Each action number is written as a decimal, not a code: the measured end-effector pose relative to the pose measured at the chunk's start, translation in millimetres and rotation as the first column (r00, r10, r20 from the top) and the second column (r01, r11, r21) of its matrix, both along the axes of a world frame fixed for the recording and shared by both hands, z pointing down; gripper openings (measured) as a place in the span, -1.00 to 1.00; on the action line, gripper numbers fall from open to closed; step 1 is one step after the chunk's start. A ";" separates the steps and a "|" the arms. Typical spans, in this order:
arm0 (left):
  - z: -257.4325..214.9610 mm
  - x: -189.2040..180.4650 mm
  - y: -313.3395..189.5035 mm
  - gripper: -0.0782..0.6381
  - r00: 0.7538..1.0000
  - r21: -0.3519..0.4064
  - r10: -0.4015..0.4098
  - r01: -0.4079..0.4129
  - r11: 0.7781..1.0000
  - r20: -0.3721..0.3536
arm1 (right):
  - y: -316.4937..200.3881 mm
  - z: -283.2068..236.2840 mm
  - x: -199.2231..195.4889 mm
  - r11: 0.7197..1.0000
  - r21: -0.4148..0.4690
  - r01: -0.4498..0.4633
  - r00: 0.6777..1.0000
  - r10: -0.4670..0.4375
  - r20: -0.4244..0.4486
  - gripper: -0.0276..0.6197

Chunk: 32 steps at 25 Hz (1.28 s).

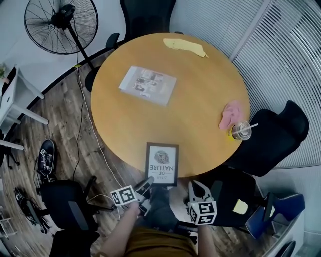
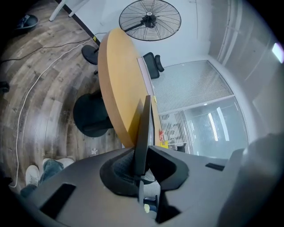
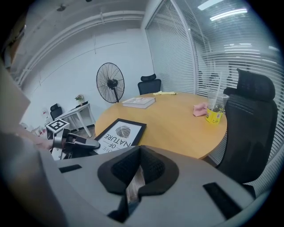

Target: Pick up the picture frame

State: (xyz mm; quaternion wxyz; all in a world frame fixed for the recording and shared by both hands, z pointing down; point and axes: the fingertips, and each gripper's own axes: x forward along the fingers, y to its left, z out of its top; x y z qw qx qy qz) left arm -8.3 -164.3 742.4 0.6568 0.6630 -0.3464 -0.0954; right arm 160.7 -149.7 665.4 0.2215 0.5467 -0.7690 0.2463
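One round wooden table (image 1: pixel 200 85) fills the middle of the head view. Five things lie on it, one of each kind: a black-framed picture frame (image 1: pixel 162 164) at its lower edge, a thin printed booklet (image 1: pixel 148 85) toward the upper left, a yellow cloth (image 1: pixel 184 47) at the top, a pink cloth (image 1: pixel 231 113) at the right, and a clear plastic cup with a straw (image 1: pixel 241 130) just beside the pink one. There are two tongs at the bottom of the frame, the left tongs (image 1: pixel 149 181) and the right tongs (image 1: pixel 196 186). One black pedestal fan (image 1: pixel 61 25) stands at the upper left. Two black office chairs stand by the table, the top chair (image 1: pixel 145 15) and the right chair (image 1: pixel 281 128). One blue chair (image 1: pixel 281 211) sits at the lower right.
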 end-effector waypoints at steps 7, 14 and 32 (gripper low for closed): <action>-16.1 -1.7 -5.5 -0.56 1.000 0.054 0.007 -0.008 0.999 0.024 | 2.1 -14.3 -0.4 0.999 0.033 -0.003 1.000 0.003 0.000 -0.87; -45.1 2.1 -15.1 -0.59 0.999 0.122 0.027 -0.029 0.992 0.019 | 1.9 -33.1 0.4 0.996 0.079 -0.038 0.999 0.038 -0.003 -0.88; -80.2 -4.0 -19.7 -0.61 0.999 0.201 0.001 -0.009 0.979 0.042 | 21.6 -54.7 5.3 0.989 0.140 -0.048 0.999 0.051 -0.017 -0.88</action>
